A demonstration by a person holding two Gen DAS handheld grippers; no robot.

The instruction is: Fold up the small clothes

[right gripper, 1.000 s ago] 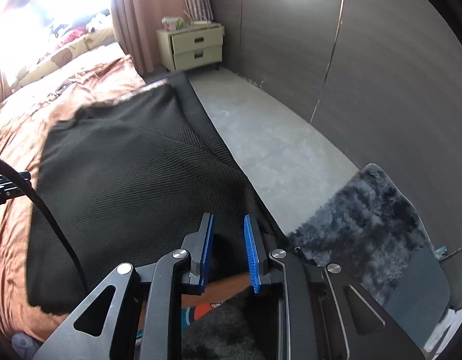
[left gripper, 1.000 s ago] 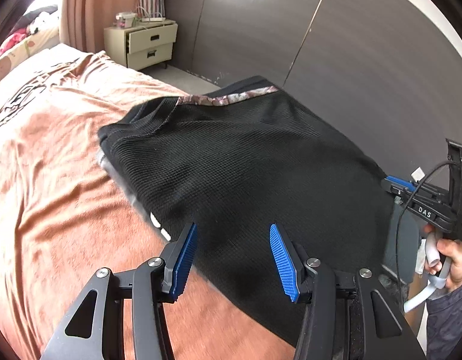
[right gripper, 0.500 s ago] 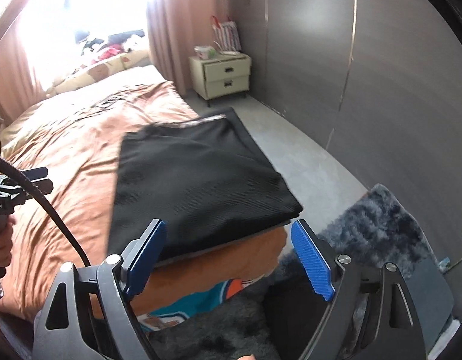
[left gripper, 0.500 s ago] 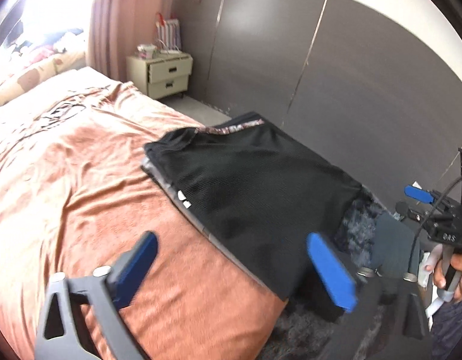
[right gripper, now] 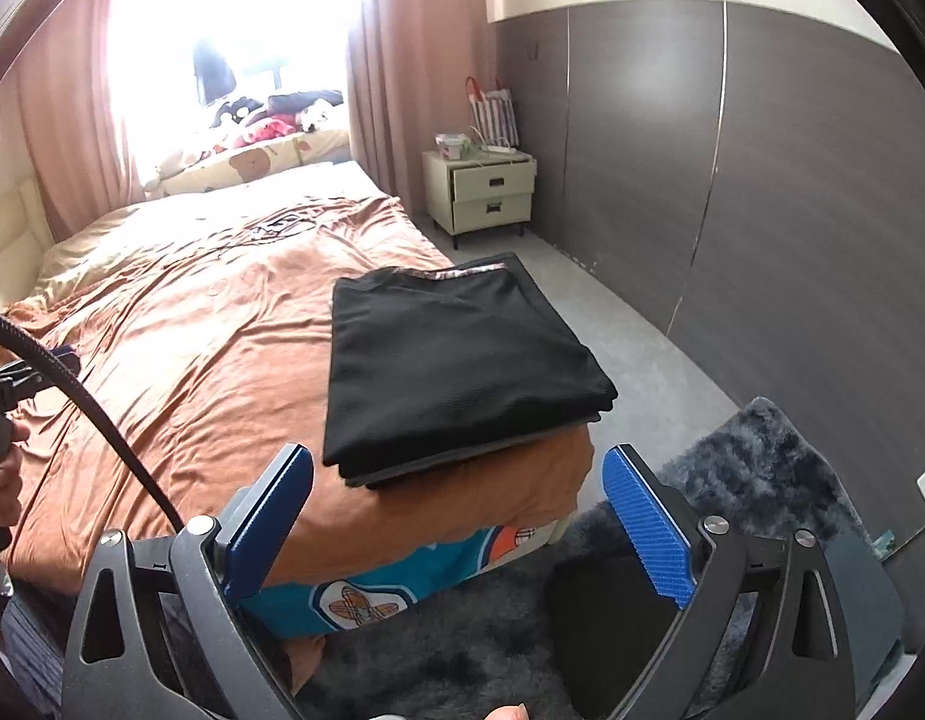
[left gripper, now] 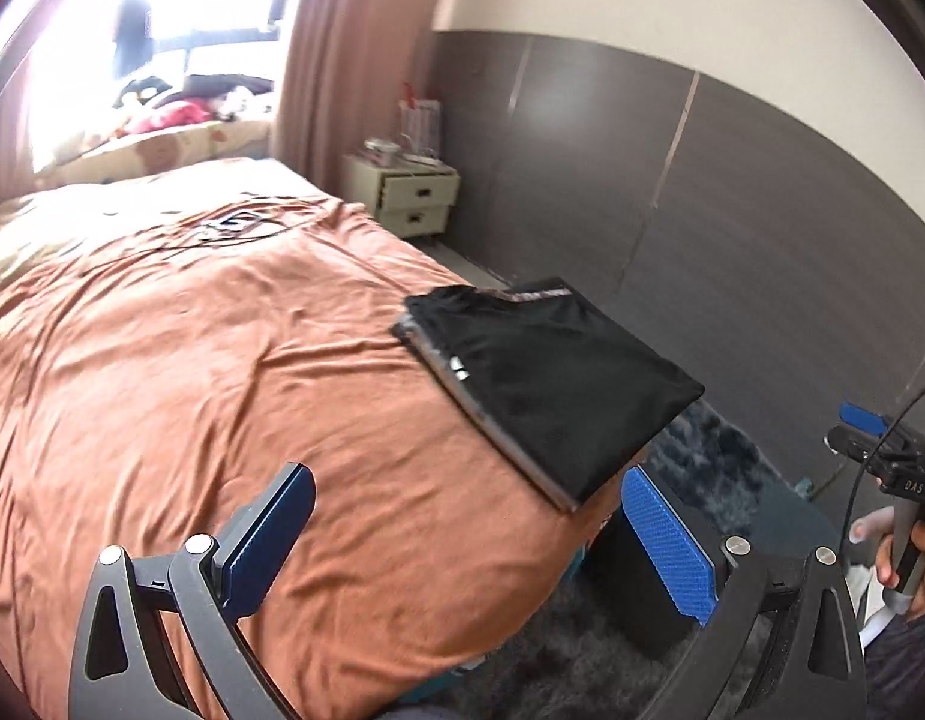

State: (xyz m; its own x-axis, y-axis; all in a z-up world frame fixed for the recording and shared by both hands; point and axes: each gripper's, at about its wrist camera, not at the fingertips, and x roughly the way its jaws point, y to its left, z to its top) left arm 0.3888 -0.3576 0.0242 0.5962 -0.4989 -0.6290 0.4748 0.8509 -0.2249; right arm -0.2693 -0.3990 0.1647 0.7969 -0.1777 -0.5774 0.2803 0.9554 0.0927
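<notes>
Black mesh garment [right gripper: 456, 360] lies folded into a neat rectangle on the orange bedspread [right gripper: 210, 348], at the bed corner nearest the floor. From my R cam it sits at 12 o'clock, just beyond the fingers; from my L cam the same garment [left gripper: 552, 384] shows at about 1 o'clock, w/ a patterned trim strip along its far edge and a grey layer peeking out under its near edge. My right gripper [right gripper: 456, 528] is spread wide, blue pads far apart, nothing between them, held off the bed edge and not touching the cloth. My left gripper [left gripper: 468, 546] is likewise wide open and empty, above the bedspread [left gripper: 222, 390], apart from the garment. In the L view I see the hand [left gripper: 894, 546] on the other handle at 3 o'clock. Dark shaggy rug [right gripper: 756, 480] covers the floor at 4 o'clock in the R view. Cream nightstand [right gripper: 483, 192] stands by the grey panelled wall [right gripper: 792, 180] at 12, beside pink curtains [right gripper: 402, 60]. Teal printed sheet [right gripper: 402, 576] hangs below the bedspread at 6
</notes>
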